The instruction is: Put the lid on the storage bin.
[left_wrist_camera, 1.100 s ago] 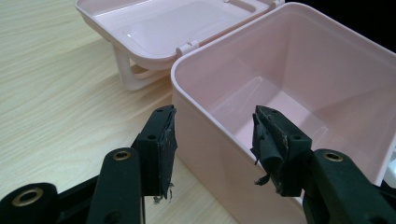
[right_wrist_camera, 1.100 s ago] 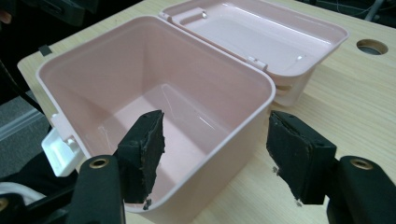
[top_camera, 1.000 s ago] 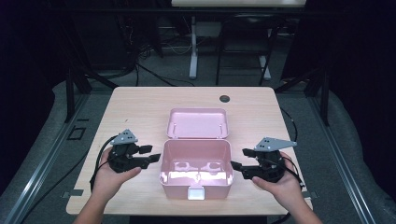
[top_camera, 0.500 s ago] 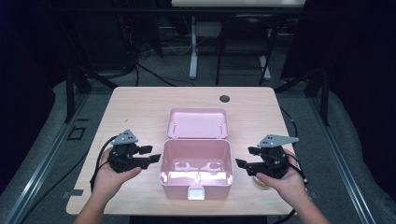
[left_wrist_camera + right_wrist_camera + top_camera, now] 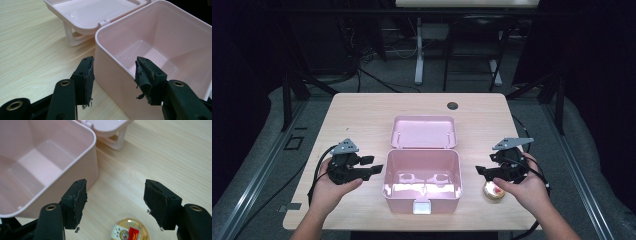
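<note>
On the pale wooden worktop (image 5: 362, 115), amid a dark room: left gripper (image 5: 373, 167), jaws parted and empty, near the front-left corner; open pink box (image 5: 422, 195) at front centre; right gripper (image 5: 479, 171), parted and empty, above a round gold tin (image 5: 493, 192) front-right.

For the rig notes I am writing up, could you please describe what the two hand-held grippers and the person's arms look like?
Both the left gripper and the right gripper are black, each topped by a grey three-cornered plate and trailing a black cable. Each has two black jaws with brass-coloured rivets; the dark pads are frayed at the edges, with scraps hanging off. The forearms are bare, with no sleeves or gloves visible.
</note>
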`<state>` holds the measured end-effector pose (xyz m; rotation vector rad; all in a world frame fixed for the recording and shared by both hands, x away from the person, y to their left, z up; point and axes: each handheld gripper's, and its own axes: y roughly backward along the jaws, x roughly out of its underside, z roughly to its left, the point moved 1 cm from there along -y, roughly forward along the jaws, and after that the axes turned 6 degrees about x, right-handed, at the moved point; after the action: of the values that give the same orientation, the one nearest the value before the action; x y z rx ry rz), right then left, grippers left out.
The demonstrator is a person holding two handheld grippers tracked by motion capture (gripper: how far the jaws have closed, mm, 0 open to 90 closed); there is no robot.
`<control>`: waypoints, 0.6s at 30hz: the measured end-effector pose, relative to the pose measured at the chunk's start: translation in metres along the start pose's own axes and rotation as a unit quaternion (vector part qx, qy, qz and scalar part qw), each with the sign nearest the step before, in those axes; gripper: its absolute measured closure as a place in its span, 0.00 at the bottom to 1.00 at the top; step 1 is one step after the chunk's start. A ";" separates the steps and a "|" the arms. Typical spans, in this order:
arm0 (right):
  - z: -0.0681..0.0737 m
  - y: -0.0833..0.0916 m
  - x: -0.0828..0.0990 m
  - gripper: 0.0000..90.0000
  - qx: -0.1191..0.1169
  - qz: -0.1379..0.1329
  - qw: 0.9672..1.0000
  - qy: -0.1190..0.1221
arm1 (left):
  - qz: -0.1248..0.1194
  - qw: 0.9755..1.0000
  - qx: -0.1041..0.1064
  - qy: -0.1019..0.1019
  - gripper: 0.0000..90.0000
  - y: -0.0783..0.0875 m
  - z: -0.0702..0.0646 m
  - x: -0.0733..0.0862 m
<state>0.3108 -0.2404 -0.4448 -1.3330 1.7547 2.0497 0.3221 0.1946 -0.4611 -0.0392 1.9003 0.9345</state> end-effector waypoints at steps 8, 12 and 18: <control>-0.005 -0.003 -0.005 0.33 0.014 0.065 0.998 0.019 | -0.002 1.000 -0.001 0.001 0.55 0.001 0.001 0.000; -0.005 -0.007 -0.007 0.31 0.019 0.100 0.994 0.030 | -0.001 1.000 -0.002 0.001 0.55 0.000 0.001 0.000; -0.008 -0.015 -0.005 0.26 0.028 0.143 0.989 0.028 | -0.001 1.000 -0.001 0.002 0.55 0.001 0.001 0.001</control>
<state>0.3275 -0.2400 -0.4520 -1.1939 2.1211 2.1003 0.3224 0.1960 -0.4614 -0.0438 1.9018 0.9364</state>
